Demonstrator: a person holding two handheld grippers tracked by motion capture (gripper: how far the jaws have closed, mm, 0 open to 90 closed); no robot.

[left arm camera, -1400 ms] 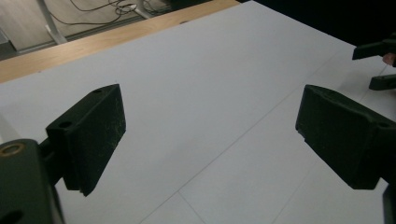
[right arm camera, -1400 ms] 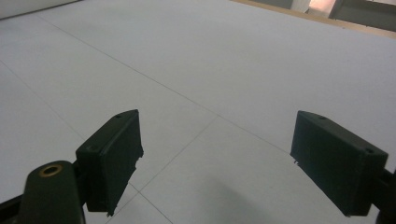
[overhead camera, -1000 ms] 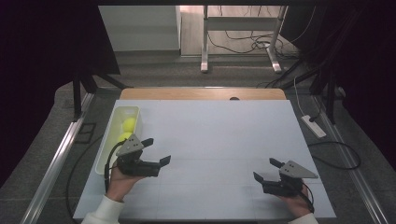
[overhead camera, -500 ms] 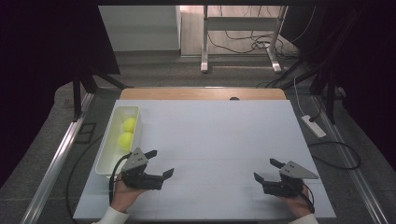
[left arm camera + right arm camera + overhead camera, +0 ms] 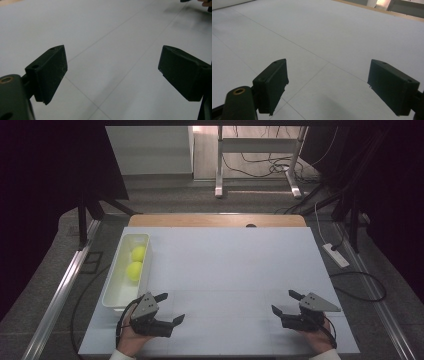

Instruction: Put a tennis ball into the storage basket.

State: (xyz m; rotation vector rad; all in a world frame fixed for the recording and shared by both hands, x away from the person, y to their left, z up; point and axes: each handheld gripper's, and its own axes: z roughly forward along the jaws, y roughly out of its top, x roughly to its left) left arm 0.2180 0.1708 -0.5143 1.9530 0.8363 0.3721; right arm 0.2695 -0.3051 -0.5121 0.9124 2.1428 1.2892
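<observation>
Two yellow-green balls [image 5: 136,263] lie in a long white tray [image 5: 115,296] at the table's left side. My left gripper [image 5: 169,308] rests low near the front left, just right of the tray's near end, open and empty. In the left gripper view its jaws stand wide apart over the bare white surface [image 5: 110,50], with the left gripper [image 5: 112,75] holding nothing. My right gripper [image 5: 283,303] sits open near the front right edge. The right gripper [image 5: 327,85] also has nothing between its jaws.
The white table top [image 5: 230,265] has a wooden strip [image 5: 215,220] along its far edge. A power strip [image 5: 336,255] lies on the floor to the right. Table legs and cables stand beyond the far edge.
My left gripper has drawn back from the tray toward the front edge and turned right, uncovering the second ball. The right gripper has stayed put.
</observation>
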